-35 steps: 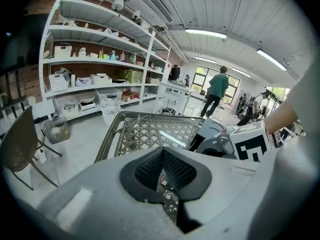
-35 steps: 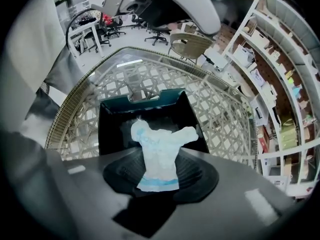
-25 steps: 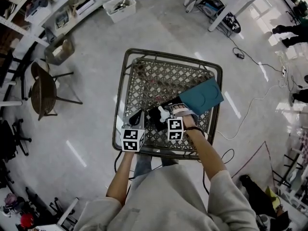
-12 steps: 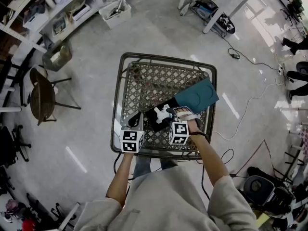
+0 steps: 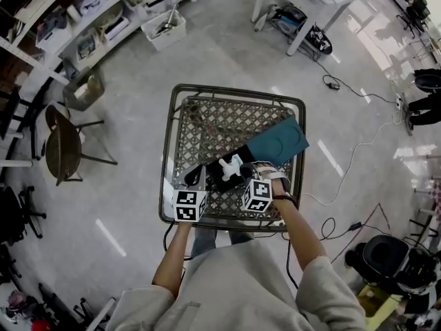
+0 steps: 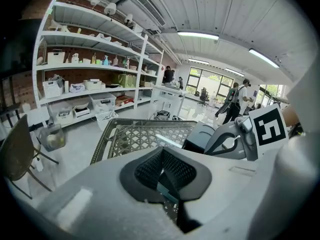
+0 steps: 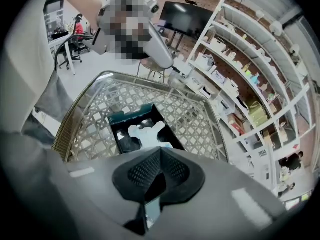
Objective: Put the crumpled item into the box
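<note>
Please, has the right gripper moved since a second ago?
Yes: the right gripper drew back toward the table's near rim; its jaws have just closed, empty.

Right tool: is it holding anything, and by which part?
Nothing. The right tool is shut with nothing between its jaws; the crumpled item lies loose in the box.

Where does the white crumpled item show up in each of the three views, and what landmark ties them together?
Head view: white crumpled item just below centre, in the black box.
Left gripper view: not in it.
Right gripper view: a little left of centre, lying in the same box.
Shared landmark: the lattice table top, also seen in the left and right gripper views.
</note>
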The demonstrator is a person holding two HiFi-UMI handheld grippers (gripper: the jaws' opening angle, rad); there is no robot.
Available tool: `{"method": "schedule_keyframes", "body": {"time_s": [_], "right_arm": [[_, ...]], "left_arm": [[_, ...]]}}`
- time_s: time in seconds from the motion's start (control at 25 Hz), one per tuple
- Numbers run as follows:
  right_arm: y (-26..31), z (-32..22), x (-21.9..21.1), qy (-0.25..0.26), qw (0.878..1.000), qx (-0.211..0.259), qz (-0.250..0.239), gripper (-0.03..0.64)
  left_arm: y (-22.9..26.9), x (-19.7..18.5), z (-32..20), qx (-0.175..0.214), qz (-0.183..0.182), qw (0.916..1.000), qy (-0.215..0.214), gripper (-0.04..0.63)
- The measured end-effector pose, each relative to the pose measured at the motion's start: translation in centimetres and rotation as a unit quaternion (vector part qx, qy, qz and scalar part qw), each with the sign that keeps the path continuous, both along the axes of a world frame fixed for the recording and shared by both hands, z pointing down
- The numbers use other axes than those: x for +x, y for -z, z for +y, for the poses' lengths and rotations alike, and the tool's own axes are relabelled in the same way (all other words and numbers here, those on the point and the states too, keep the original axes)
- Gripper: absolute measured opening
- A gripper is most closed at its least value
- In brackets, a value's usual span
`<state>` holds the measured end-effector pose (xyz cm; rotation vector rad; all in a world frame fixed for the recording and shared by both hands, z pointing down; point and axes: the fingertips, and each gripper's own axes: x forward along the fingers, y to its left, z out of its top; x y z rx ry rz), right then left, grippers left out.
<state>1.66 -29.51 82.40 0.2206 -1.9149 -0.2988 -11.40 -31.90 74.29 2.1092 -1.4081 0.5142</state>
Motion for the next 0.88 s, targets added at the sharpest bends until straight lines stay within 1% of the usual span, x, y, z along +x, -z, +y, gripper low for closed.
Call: {"method": "schedule_keyframes", "body": {"time_s": [0.12, 0.24, 0.36, 0.44, 0.52, 0.56, 0.6, 0.68, 0.76, 0.8, 0.84, 0.88], "right_arm": [[1.3, -0.5, -0.1, -0.037, 0.999, -0.002, -0.025, -0.002], [2.8, -1.1, 0.2, -0.098, 0.993, -0.015, -0.065, -0.002], [4.2, -1.3, 0.5, -0.165, 0.98, -0.036, -0.109, -0.002], [5.2, -1.6, 0.9, -0.212, 0.966, -0.046, -0.141, -0.002], [6.4, -2.1, 1.5, -0.262, 0.947, -0.053, -0.177, -0.001], [6.9, -2.4, 2.0, -0.291, 0.935, -0.056, -0.197, 0.0], [7.5, -2.7, 2.5, -0.32, 0.92, -0.059, -0.218, 0.0], [8.6, -3.4, 3.8, -0.379, 0.886, -0.055, -0.262, 0.0], [9.6, -4.0, 5.4, -0.427, 0.853, -0.047, -0.297, -0.001], [10.1, -4.1, 6.0, -0.445, 0.839, -0.044, -0.31, 0.0], [10.7, -4.1, 6.6, -0.459, 0.828, -0.041, -0.32, 0.0], [11.3, -4.1, 7.2, -0.469, 0.819, -0.036, -0.328, 0.0]], "left_arm": [[0.9, -0.1, -0.2, 0.006, 0.0, 1.0, 0.0, 0.006], [1.9, 0.2, -0.4, 0.014, 0.0, 0.9999, -0.002, 0.006], [2.9, 0.4, -0.2, 0.022, -0.001, 0.9998, -0.003, 0.006], [3.5, 0.4, -0.1, 0.027, 0.0, 0.9996, -0.004, 0.006], [4.2, 0.5, -0.1, 0.032, 0.0, 0.9995, -0.004, 0.006], [4.5, 0.6, -0.2, 0.036, 0.0, 0.9993, -0.004, 0.006], [4.8, 0.7, -0.2, 0.04, -0.001, 0.9992, -0.005, 0.006], [5.5, 0.8, -0.2, 0.048, -0.005, 0.9988, -0.009, 0.006], [6.2, 0.9, -0.2, 0.055, -0.009, 0.9984, -0.014, 0.006], [6.6, 0.8, -0.2, 0.057, -0.01, 0.9982, -0.015, 0.006], [7.0, 0.8, -0.3, 0.059, -0.009, 0.9981, -0.015, 0.006], [7.4, 0.7, -0.3, 0.062, -0.009, 0.998, -0.015, 0.006]]}}
